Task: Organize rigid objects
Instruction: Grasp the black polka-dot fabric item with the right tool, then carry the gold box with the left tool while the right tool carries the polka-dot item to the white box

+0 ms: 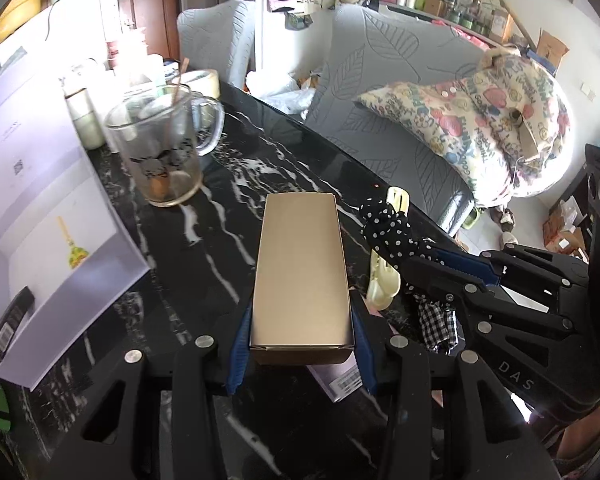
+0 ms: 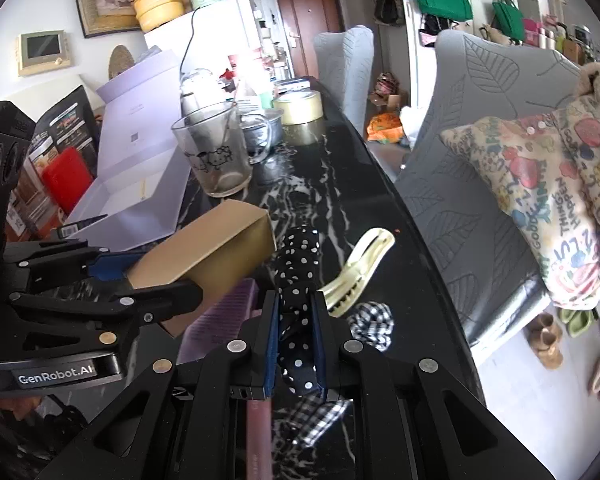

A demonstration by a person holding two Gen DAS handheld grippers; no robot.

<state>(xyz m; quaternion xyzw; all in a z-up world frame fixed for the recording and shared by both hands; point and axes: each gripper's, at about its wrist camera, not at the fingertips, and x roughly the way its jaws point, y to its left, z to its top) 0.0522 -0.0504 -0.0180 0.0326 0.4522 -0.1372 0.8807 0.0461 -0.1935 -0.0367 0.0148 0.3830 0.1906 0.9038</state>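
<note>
Over black marble table [image 1: 300, 160] — left tongs [image 1: 302, 346] clamping one gold box [image 1: 300, 264], right tongs [image 2: 296, 344] one polka-dot scrunchie [image 2: 298, 276].

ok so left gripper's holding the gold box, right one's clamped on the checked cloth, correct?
Not quite. The left gripper does hold the gold box, but the right gripper is clamped on the polka-dot cloth. The checked cloth lies loose on the table, as the right wrist view shows.
</note>
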